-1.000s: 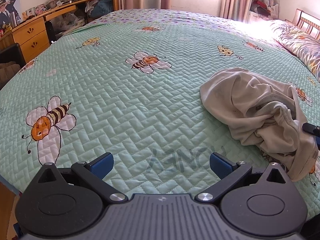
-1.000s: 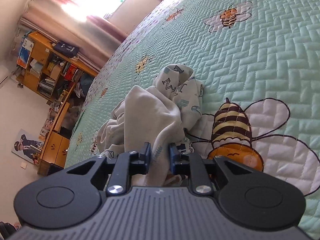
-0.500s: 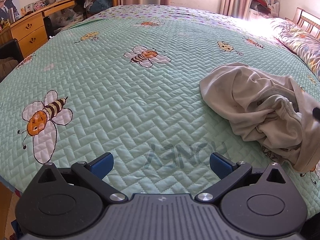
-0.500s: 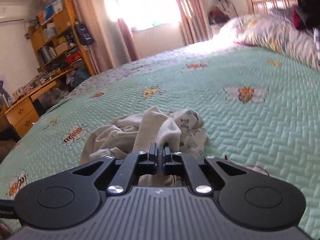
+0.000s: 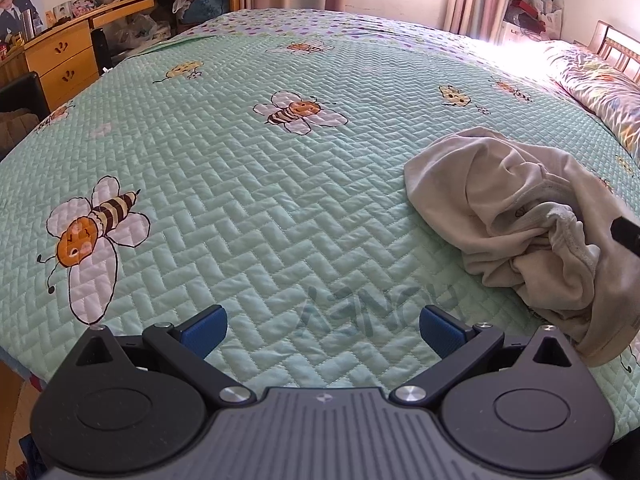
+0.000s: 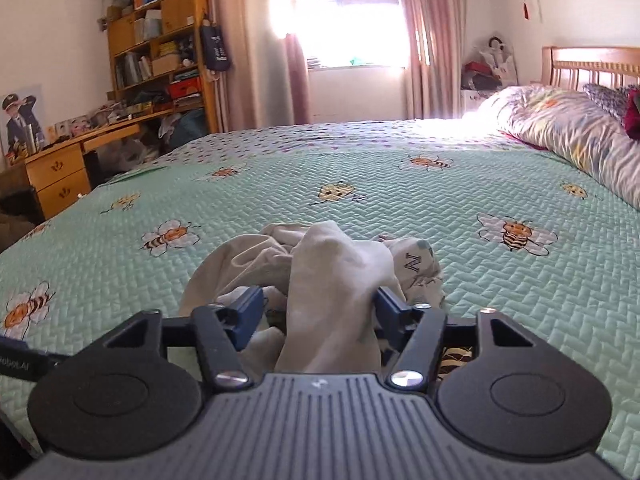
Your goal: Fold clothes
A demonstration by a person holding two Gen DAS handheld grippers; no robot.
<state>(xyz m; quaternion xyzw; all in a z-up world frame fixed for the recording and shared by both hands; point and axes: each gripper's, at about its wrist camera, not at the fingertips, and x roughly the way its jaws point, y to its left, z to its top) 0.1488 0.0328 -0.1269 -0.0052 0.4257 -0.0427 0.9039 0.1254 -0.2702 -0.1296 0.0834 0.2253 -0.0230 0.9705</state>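
Clothes (image 5: 508, 216) to be folded are bunched in one cream heap on the green bee-print bedspread (image 5: 280, 208), off toward the pillow side. A fold of that cloth is draped between the right gripper (image 6: 316, 306) pads, whose jaws are opening, so it looks released rather than pinched. The left gripper (image 5: 322, 326) is held wide open over bare quilt, nothing in it. Probably best if an edge or corner gets found and pinched next, not the middle of the lump, so the piece can be spread flat before any folding is tried.
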